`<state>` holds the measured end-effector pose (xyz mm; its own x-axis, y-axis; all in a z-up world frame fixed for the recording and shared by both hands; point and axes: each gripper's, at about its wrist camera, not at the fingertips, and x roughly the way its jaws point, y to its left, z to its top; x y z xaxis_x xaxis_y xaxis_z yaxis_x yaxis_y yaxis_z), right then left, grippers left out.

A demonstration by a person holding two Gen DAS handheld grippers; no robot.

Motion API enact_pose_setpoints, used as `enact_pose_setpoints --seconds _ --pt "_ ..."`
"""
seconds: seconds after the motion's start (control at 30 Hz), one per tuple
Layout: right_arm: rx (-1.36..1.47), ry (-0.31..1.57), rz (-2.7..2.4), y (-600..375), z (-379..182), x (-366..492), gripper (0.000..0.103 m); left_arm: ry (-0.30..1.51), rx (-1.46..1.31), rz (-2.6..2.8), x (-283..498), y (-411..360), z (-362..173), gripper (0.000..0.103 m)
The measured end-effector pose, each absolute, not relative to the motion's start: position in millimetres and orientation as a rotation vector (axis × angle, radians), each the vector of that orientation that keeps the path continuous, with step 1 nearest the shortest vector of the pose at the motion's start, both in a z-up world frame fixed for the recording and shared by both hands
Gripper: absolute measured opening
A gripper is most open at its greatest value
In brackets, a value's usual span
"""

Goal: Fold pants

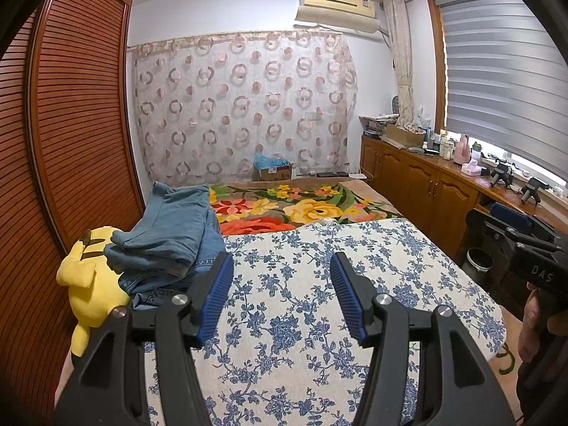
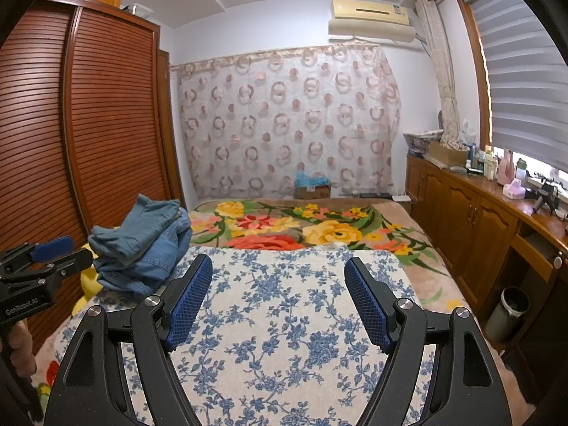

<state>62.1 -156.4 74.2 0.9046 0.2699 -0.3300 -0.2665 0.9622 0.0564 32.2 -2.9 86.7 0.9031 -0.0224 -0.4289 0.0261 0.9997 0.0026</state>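
Note:
A stack of folded blue denim pants (image 1: 167,238) (image 2: 142,245) lies at the left side of the bed, on the corner of a blue-and-white floral cloth (image 1: 301,294) (image 2: 277,305). My left gripper (image 1: 282,257) hovers open over that cloth, just right of the stack, with nothing between its blue pads. My right gripper (image 2: 278,259) is open wider over the middle of the same cloth, also with nothing in it. Each gripper shows at the edge of the other's view, held in a hand: the right gripper (image 1: 525,234) and the left gripper (image 2: 49,252).
A yellow plush toy (image 1: 88,284) leans against the pants at the bed's left edge, by the slatted wooden wardrobe (image 1: 71,124). A bright flowered blanket (image 1: 301,209) covers the far half of the bed. Wooden cabinets (image 2: 472,220) and a trash bin (image 2: 507,312) line the right side.

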Motion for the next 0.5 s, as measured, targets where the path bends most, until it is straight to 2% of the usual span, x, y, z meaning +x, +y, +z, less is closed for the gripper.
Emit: enact_pose_setpoints --seconds 0.5 --pt "0.008 0.342 0.277 -156.4 74.2 62.3 0.079 0.443 0.008 -0.025 32.2 -2.7 86.1 0.057"
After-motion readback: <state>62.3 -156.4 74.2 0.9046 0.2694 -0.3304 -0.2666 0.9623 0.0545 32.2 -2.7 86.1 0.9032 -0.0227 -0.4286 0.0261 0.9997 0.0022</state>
